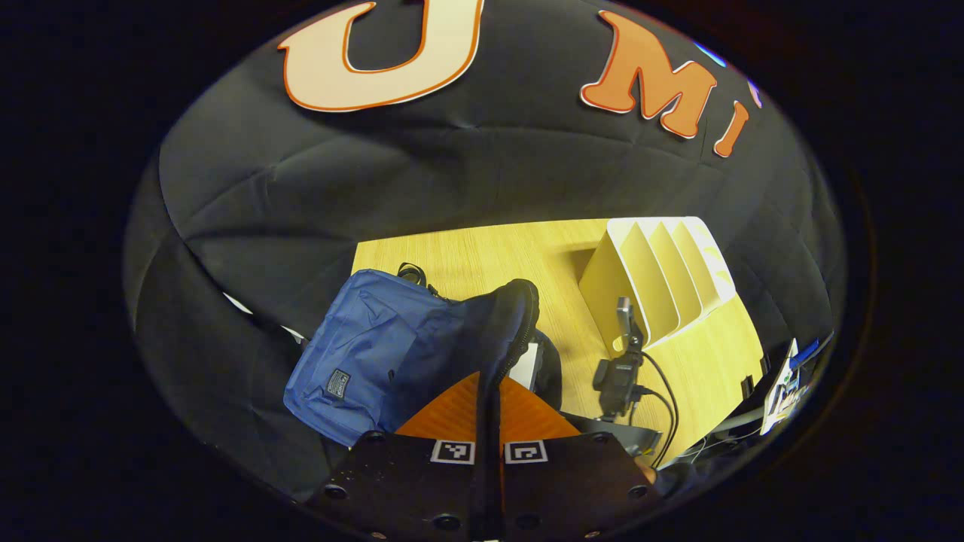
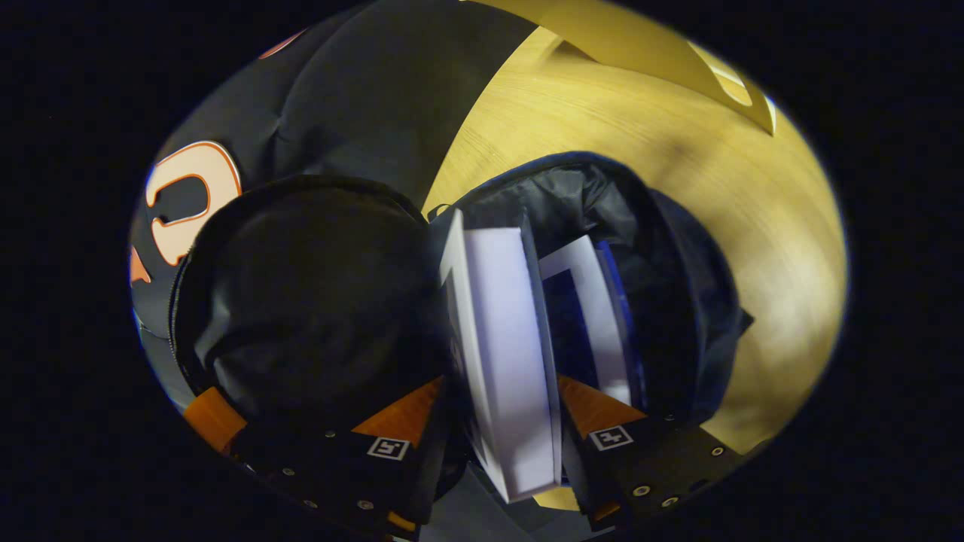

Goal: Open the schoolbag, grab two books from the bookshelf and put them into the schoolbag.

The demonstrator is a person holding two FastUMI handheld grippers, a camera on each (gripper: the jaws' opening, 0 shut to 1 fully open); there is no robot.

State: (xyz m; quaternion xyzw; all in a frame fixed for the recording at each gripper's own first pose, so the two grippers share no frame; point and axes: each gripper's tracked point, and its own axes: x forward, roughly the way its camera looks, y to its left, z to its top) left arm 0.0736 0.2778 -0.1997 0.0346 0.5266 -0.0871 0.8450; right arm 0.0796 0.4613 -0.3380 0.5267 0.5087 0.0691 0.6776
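The blue schoolbag lies on the wooden table, and its dark front flap is lifted. My left gripper is shut on the flap's zippered edge, which runs up between its fingers. In the right gripper view the bag's black-lined mouth gapes open beside the raised flap. My right gripper is shut on a book held spine-up, partly inside the mouth. A second book stands in the bag just right of it. The right gripper's body shows beyond the flap.
A white slotted bookshelf stands on the table to the right of the bag, its compartments bare from this angle; its edge shows in the right gripper view. Cables and some gear hang off the table's right end.
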